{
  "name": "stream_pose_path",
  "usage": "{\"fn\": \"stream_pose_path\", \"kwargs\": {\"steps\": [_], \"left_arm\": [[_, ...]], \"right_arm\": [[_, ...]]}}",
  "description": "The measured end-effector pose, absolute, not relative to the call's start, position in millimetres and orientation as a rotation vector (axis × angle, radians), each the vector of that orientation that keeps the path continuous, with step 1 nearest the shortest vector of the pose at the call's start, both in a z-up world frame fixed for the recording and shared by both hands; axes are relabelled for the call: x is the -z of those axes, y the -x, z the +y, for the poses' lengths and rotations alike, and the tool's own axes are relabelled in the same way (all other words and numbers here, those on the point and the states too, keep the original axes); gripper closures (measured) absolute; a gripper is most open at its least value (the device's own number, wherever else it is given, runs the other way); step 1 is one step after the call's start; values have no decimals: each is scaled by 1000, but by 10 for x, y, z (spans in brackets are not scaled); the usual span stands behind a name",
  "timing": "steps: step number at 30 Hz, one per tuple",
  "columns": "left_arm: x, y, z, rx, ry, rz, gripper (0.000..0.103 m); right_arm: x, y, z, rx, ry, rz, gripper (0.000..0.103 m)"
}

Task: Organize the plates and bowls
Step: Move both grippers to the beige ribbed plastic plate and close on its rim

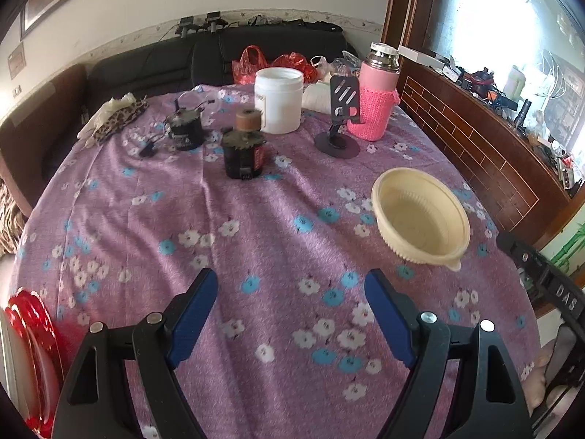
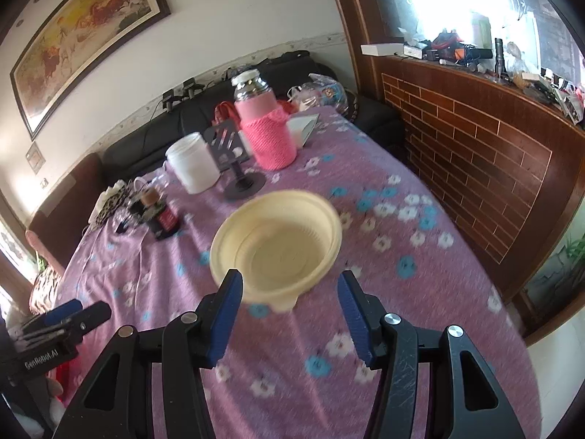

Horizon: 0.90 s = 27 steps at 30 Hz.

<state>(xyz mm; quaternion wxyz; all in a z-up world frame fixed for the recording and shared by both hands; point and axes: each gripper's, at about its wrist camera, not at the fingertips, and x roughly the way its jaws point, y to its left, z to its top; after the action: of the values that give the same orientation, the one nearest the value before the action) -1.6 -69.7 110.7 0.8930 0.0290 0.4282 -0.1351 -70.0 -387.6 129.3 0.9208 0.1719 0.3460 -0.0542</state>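
Right gripper [image 2: 290, 312]: jaws apart, nothing held, near rim of cream bowl [image 2: 276, 245] just ahead. Left gripper [image 1: 290, 311]: wide apart, empty, over bare cloth. Bowl upright, empty, ribbed plastic w/ small tab, table's right side. Red plate [image 1: 27, 362] near-left edge. Nothing stacked yet; sorting apparently barely begun.

Left gripper [image 1: 290, 314] and right gripper [image 2: 290, 316]: black frames, blue ribbed pads [image 2: 227, 320], silver round screws [image 1: 427, 317].
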Motion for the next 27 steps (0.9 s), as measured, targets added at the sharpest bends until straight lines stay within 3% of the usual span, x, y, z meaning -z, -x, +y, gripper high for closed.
{"fn": "stream_pose_path", "kwargs": {"steps": [9,27], "left_arm": [[-1108,-274,-1130,328,-90,874,21],[-489,-842,-1640,354,-3,1011,22]], "right_arm": [[-1343,227,-4081,136,-404,682,45],[-529,-319,-4247,111,-413,833,45]]}}
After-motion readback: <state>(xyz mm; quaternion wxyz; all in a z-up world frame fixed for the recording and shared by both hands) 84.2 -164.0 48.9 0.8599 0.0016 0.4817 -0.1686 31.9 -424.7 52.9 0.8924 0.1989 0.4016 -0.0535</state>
